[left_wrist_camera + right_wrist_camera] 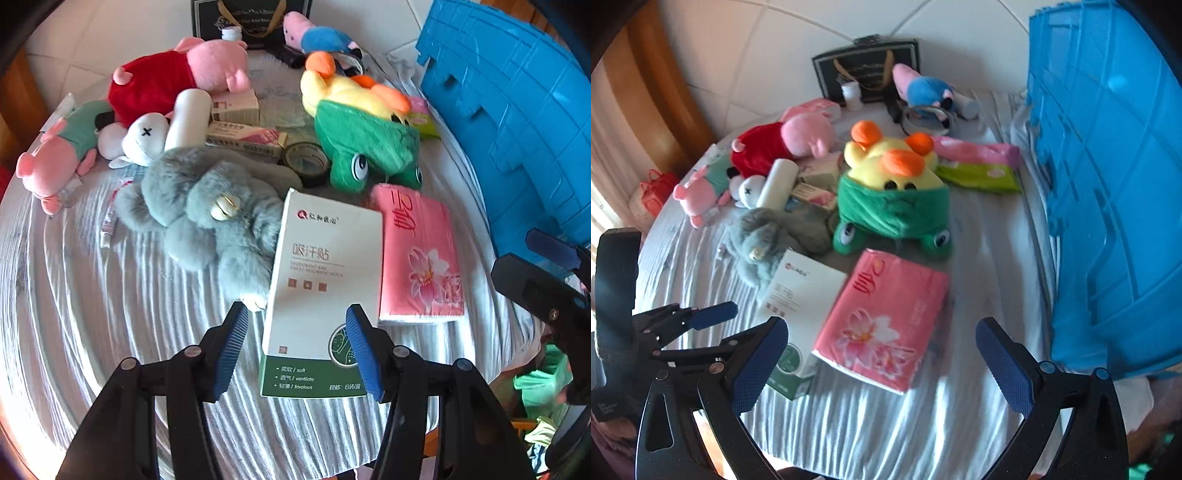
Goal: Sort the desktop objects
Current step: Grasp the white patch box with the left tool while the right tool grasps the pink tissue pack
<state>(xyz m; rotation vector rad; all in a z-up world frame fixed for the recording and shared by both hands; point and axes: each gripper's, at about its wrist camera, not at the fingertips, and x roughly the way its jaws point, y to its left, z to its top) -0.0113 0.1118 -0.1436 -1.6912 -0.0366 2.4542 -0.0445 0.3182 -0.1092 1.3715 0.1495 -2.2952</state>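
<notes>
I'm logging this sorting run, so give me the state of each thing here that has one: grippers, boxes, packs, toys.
left gripper: open, jaws either side of the white box, not closed on it
right gripper: open, holding nothing
white box: closed, lying flat
pink tissue pack: sealed, lying flat
grey plush: lying on the cloth
blue crate: standing tilted at the table edge

Both wrist views look forward and down, close over the counter [92,295], sharing the white box [325,266] (right view sits further right).

Red bag [653,192] beside table
</notes>
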